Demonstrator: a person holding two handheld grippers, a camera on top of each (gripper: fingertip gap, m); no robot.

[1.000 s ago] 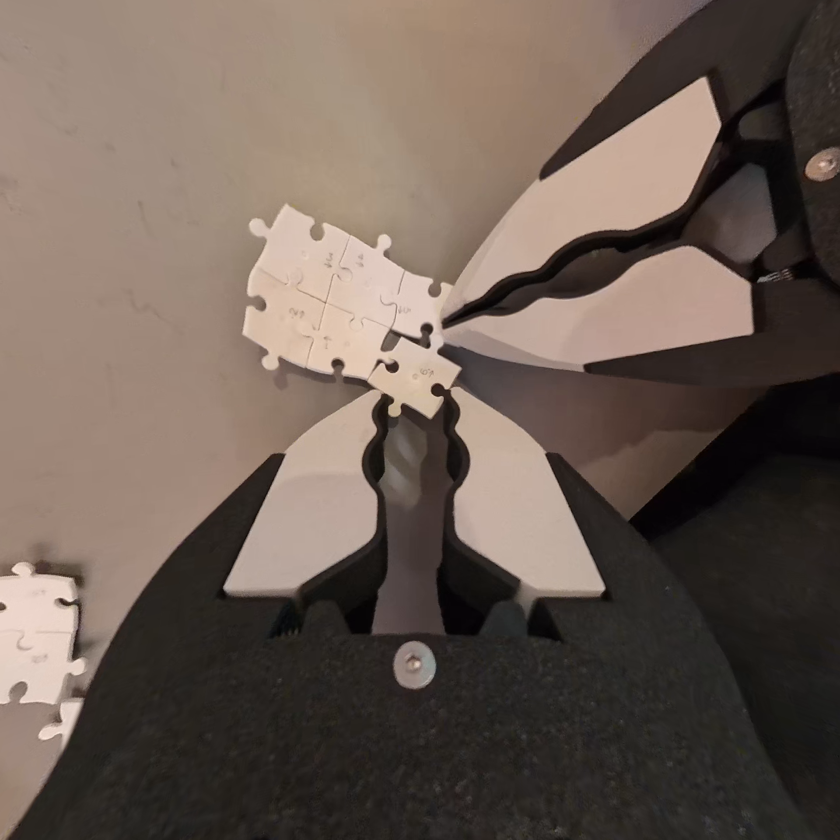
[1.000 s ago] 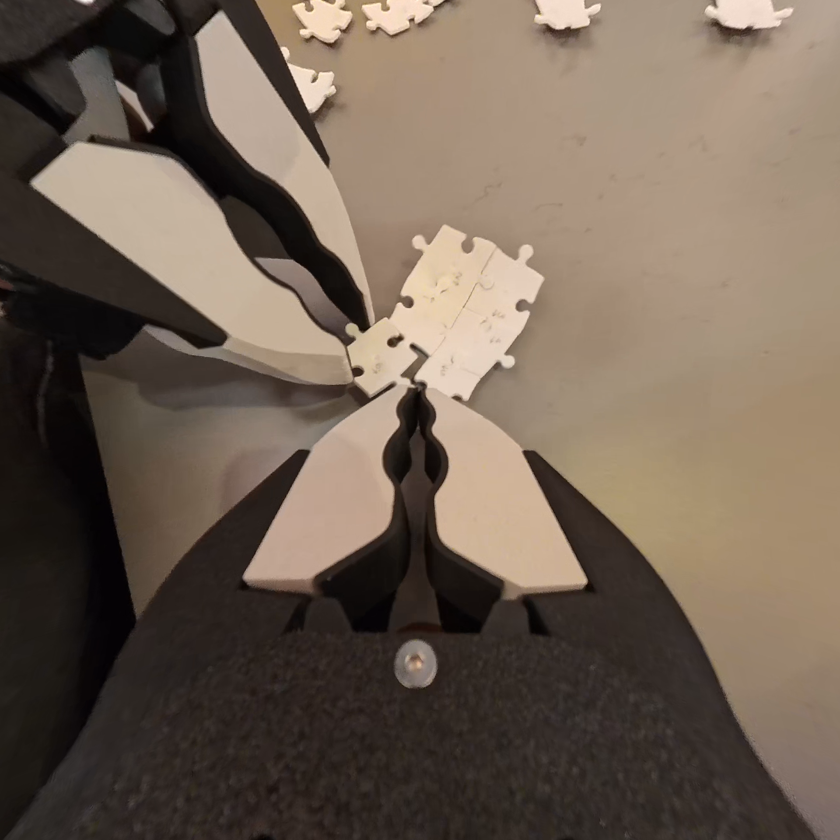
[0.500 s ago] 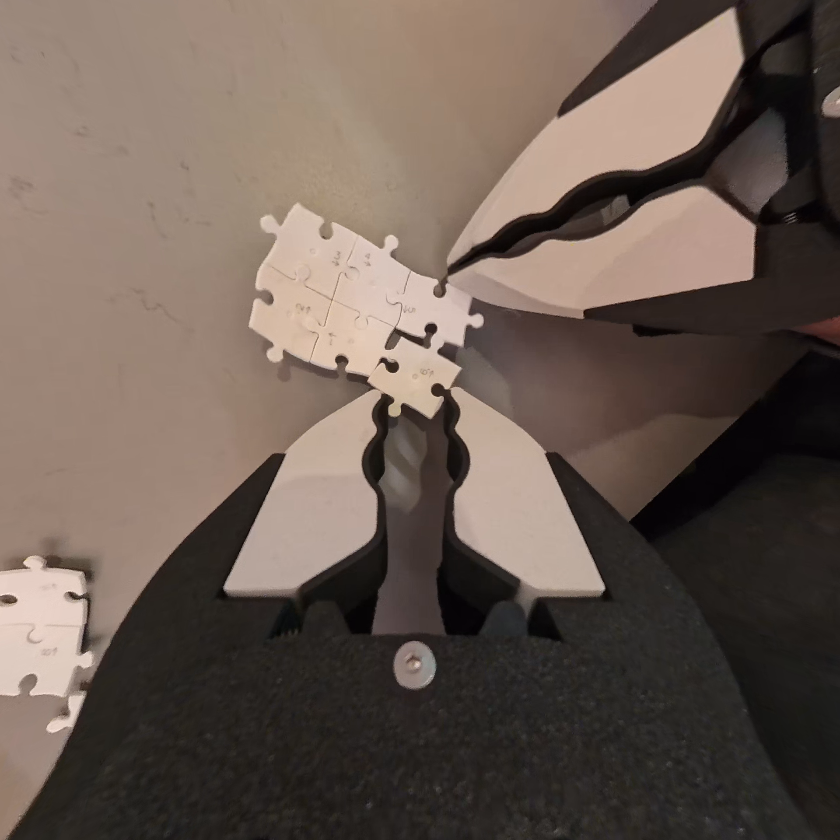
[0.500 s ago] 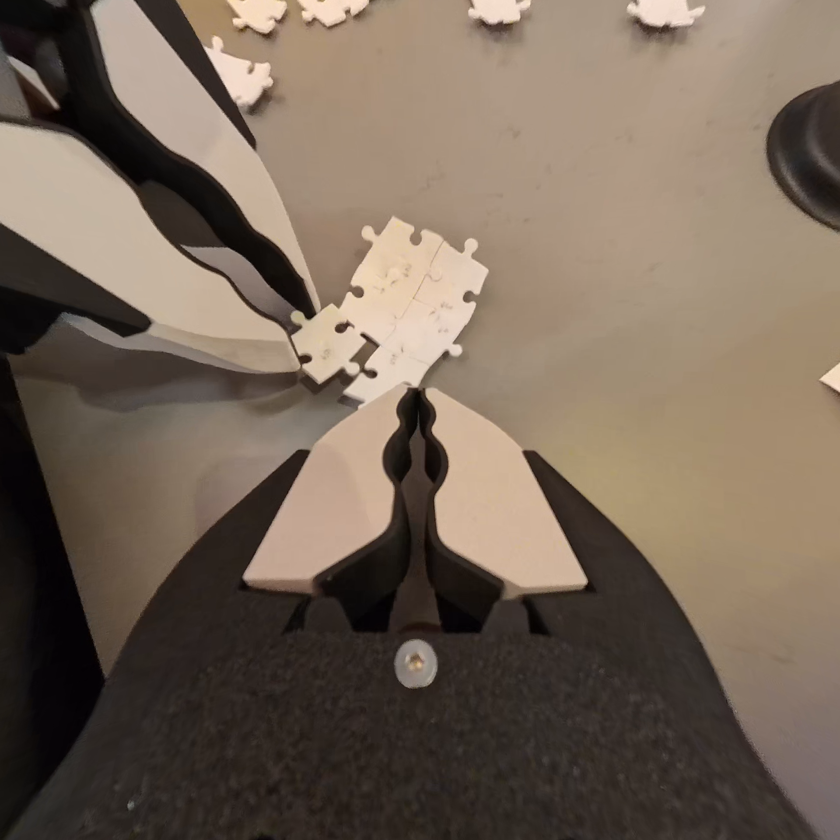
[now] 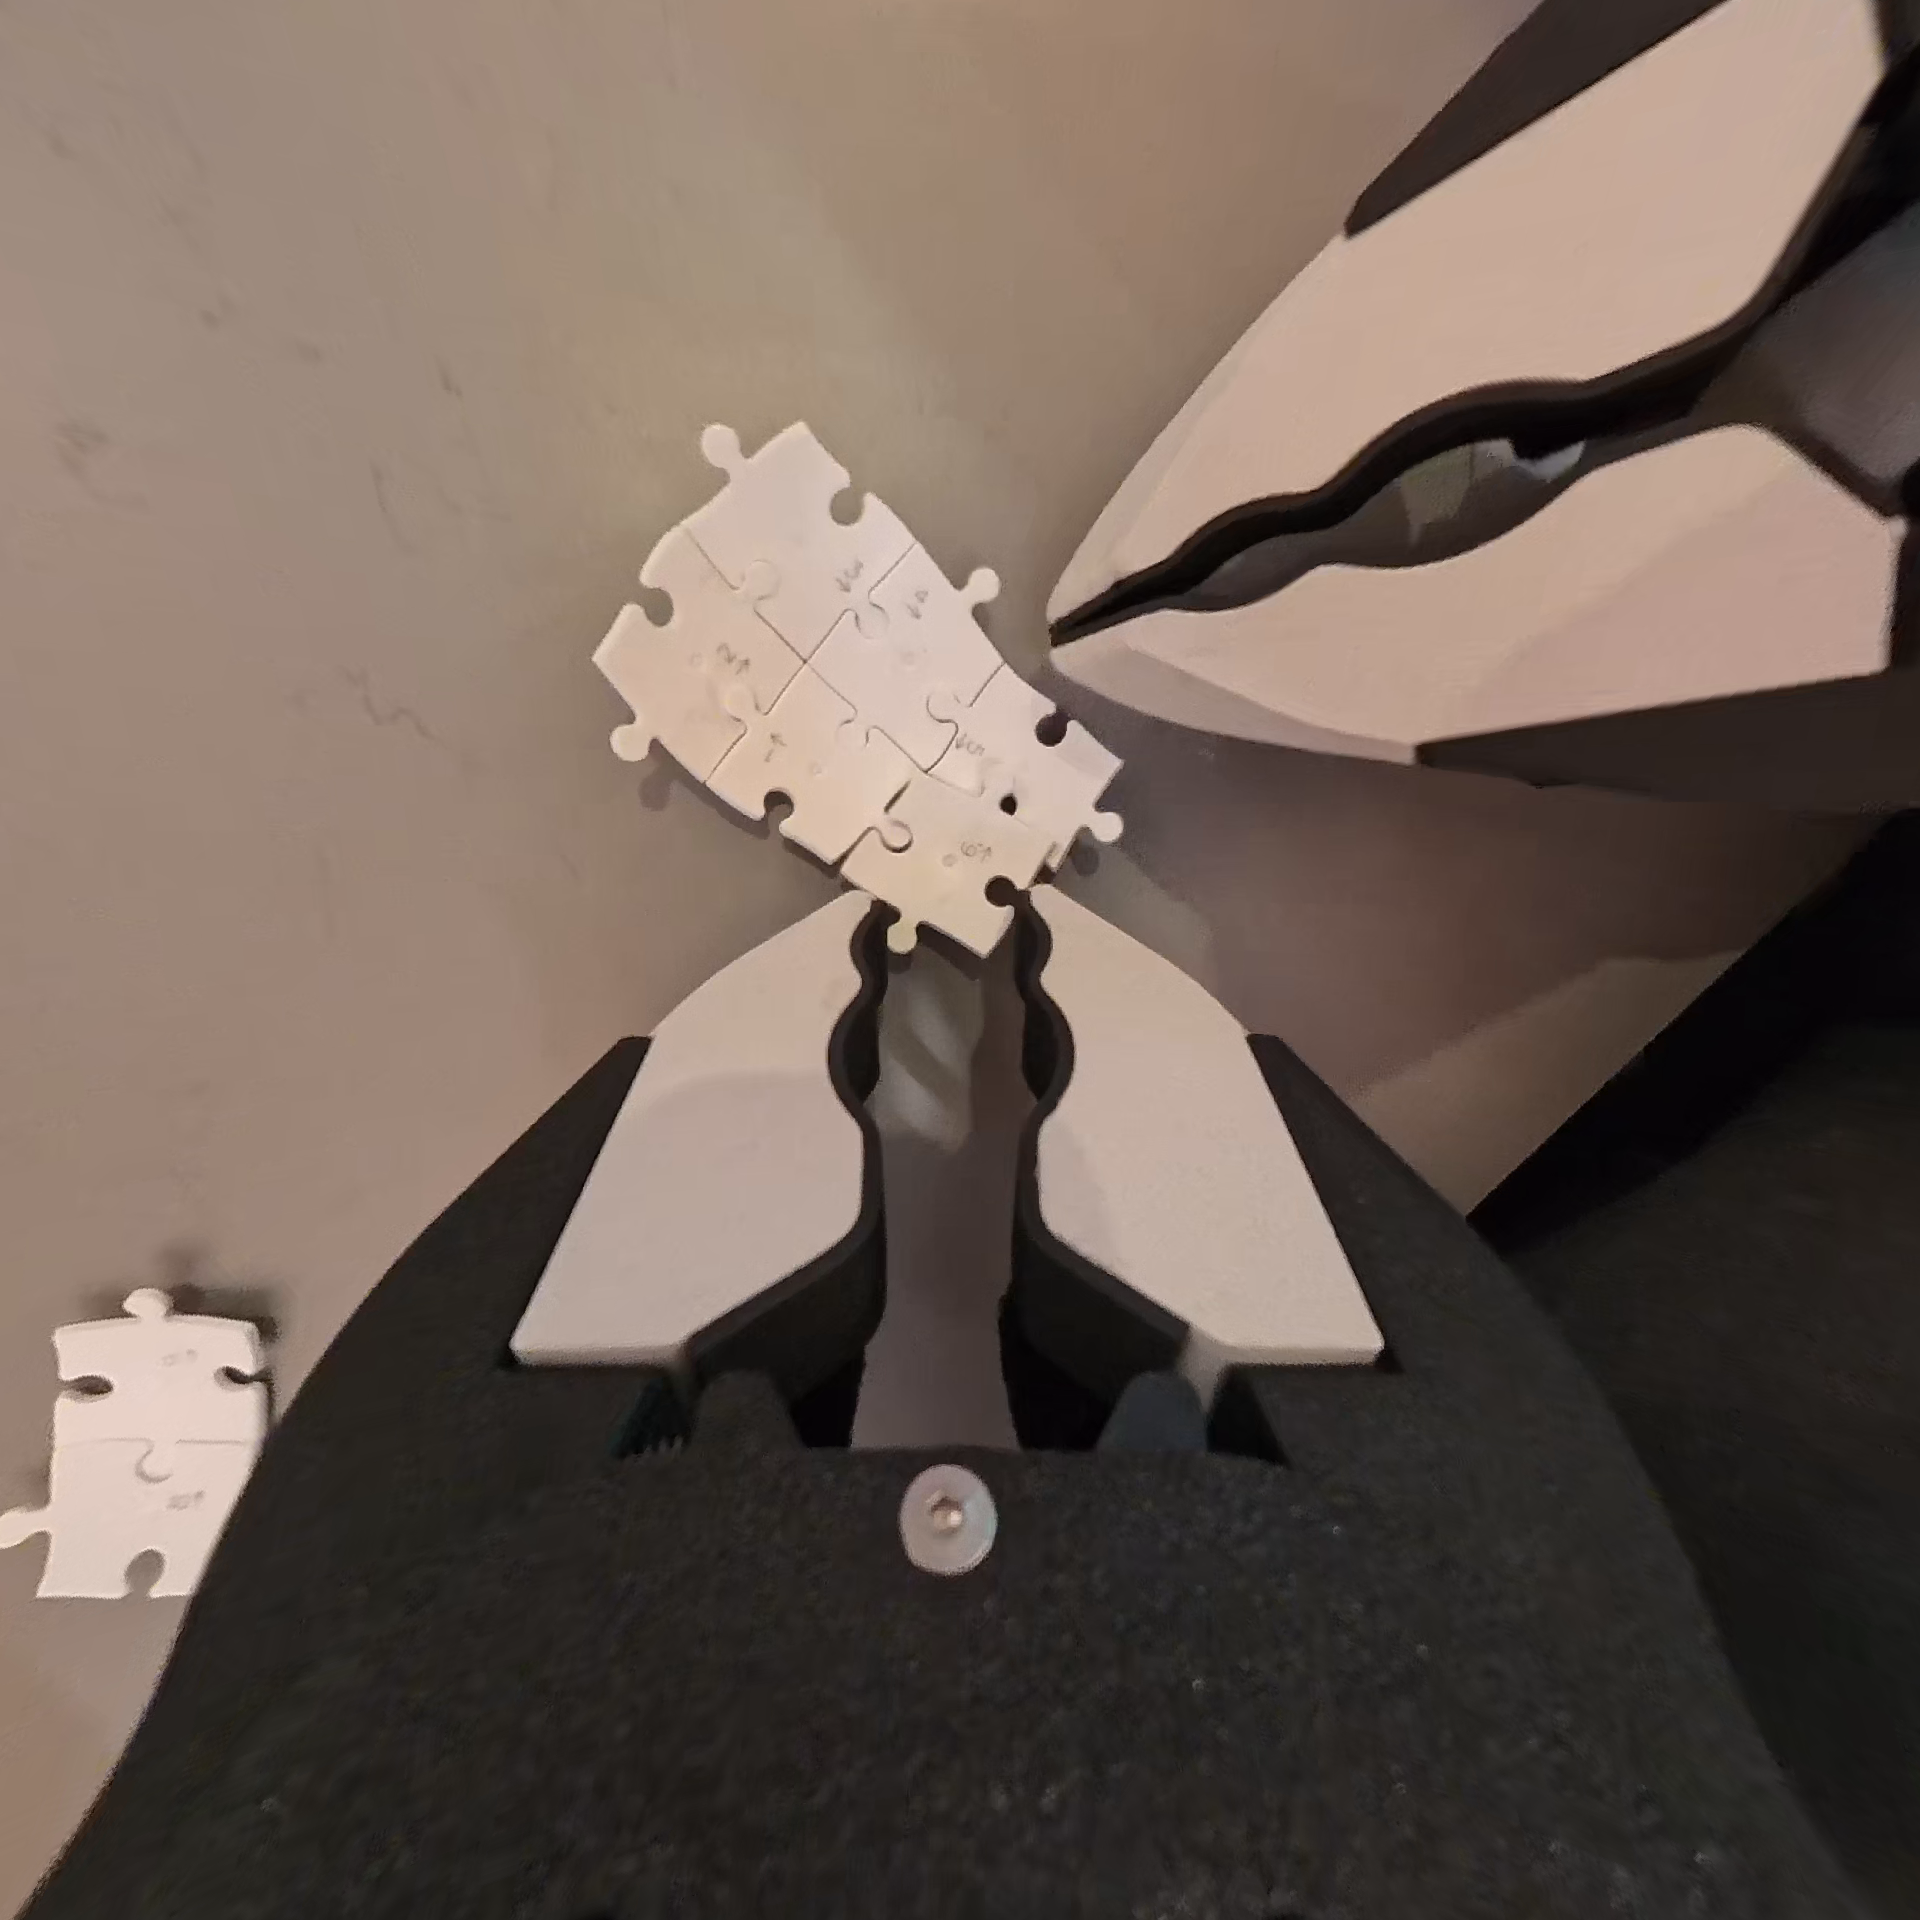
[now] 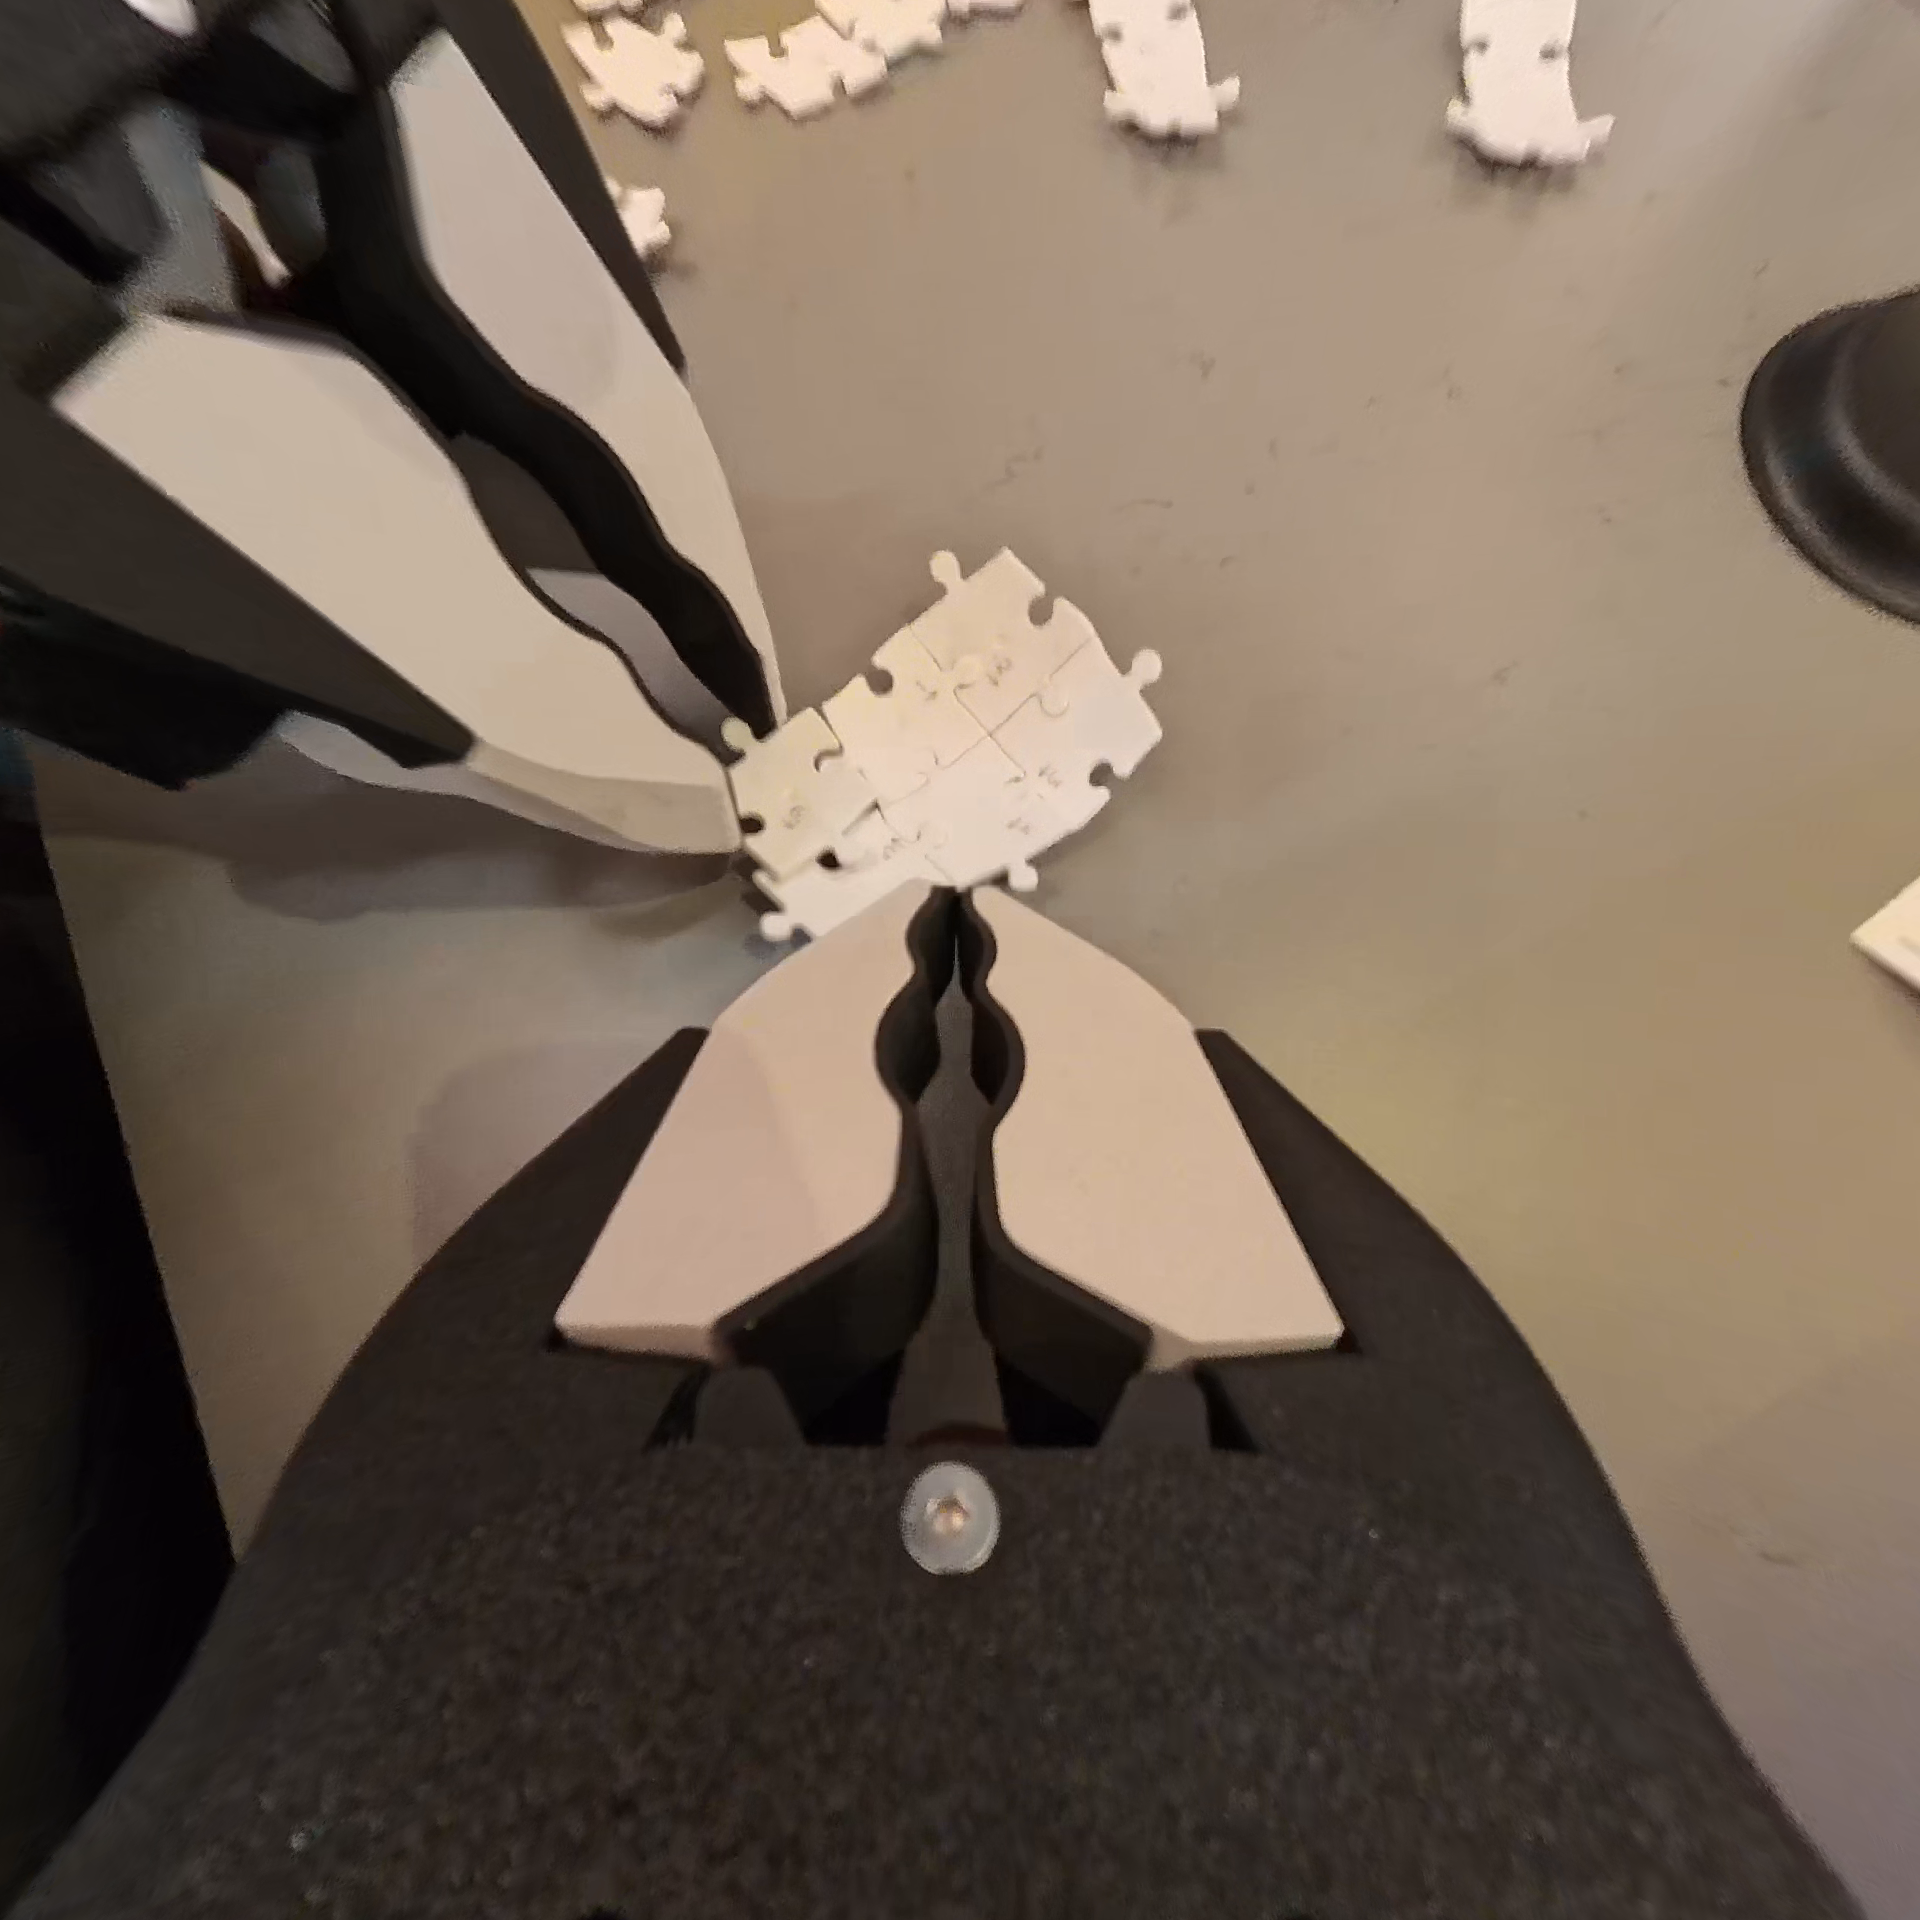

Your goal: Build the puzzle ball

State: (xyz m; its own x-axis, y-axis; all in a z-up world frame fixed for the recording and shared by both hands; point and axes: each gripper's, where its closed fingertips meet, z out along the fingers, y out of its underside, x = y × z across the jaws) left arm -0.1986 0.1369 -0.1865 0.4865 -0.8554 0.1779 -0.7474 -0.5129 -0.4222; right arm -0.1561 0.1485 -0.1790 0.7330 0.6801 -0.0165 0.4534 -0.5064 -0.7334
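A white patch of several joined puzzle pieces [image 5: 821, 665] lies on the grey table [image 5: 312, 416]. My left gripper [image 5: 951, 920] is shut on a single white puzzle piece [image 5: 956, 862], which it holds at the patch's near corner, overlapping its edge. In the right wrist view the left gripper [image 6: 743, 774] comes in from the upper left with that piece [image 6: 790, 790]. My right gripper [image 6: 956, 904] is shut and empty, its tips at the edge of the patch [image 6: 1018, 717]. In the left wrist view the right gripper [image 5: 1055, 623] points at the patch's right side.
Several loose white pieces and strips [image 6: 1164, 83] lie at the far side of the table. A joined pair [image 5: 135, 1455] lies near my left gripper. A black round base [image 6: 1849, 457] and a white card corner [image 6: 1896, 945] are at the right. The dark table edge [image 5: 1714, 1143] runs along the right. The left gripper's tips are roughly 5 cm from the right gripper's.
The patch has turned clockwise and sits closer to my left gripper. The held piece now overlaps its corner. The right gripper's tips moved up along the patch's right side.
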